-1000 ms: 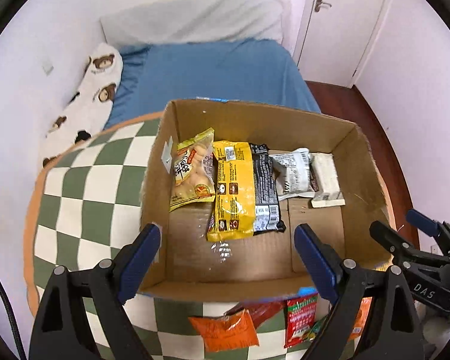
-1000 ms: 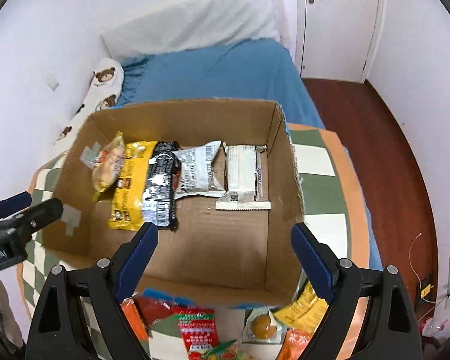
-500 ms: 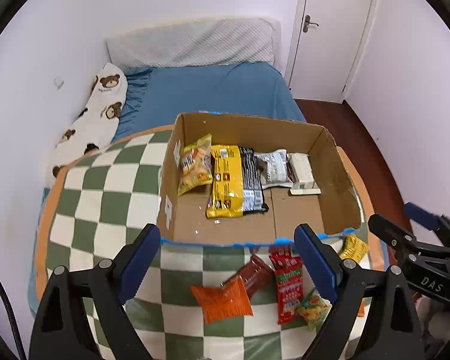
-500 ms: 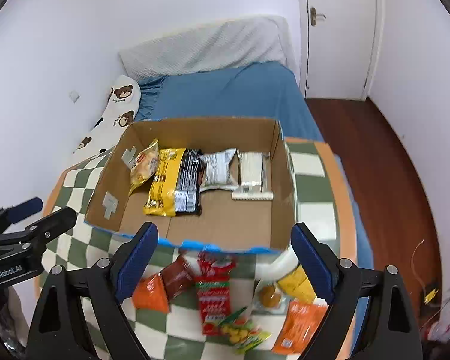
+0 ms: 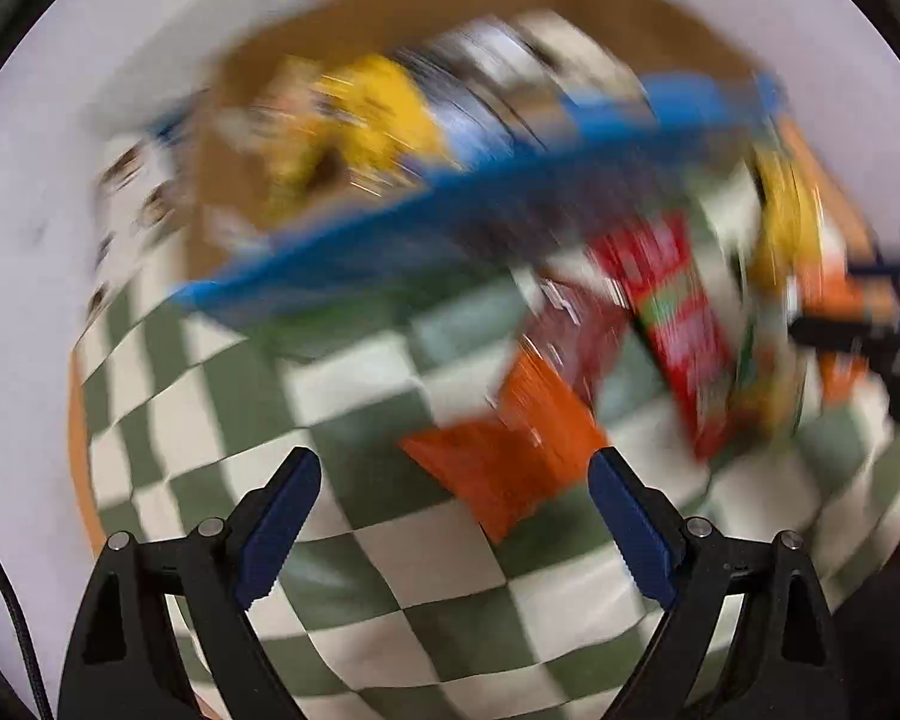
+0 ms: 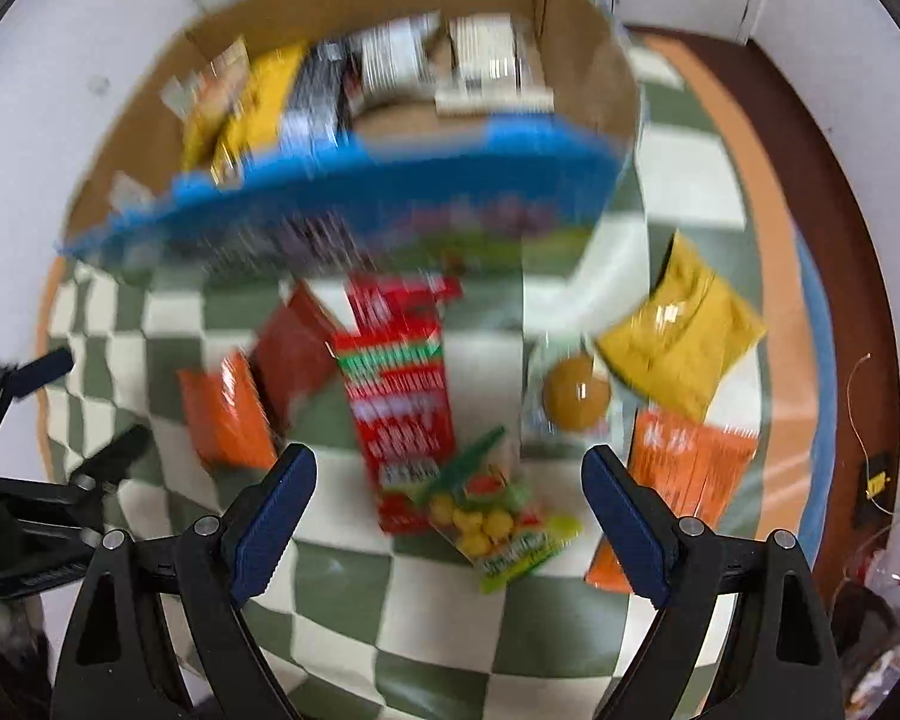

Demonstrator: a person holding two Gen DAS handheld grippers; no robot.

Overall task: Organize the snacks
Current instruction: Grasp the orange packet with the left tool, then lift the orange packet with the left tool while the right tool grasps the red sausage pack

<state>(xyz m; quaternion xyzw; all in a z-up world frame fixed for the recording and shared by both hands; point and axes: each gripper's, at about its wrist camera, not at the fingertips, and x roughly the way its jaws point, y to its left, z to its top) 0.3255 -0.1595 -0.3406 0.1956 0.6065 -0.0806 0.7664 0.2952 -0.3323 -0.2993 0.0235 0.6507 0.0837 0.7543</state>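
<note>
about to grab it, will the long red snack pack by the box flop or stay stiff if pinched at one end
The long red snack pack looks like a thin, flat film pouch, so it would probably sag if held by one end. It seems light for its length. It overlaps the green and yellow candy bag, which may get dragged along.

Both views drop and tip down: the bed, door and far wall leave the frame and the checkered surface [image 6: 462, 612] fills the lower half. The cardboard box [image 6: 588, 60] slides from frame centre to the top, blue outer face now visible. Loose snacks rise to mid-frame: the orange packet [image 5: 510, 456] sits just above the left tool [image 5: 453, 468], the red pack [image 6: 399, 396] and green-yellow candy bag [image 6: 498, 516] between the right tool [image 6: 450, 465] tips. Heavy motion blur, worst in the left view.
</note>
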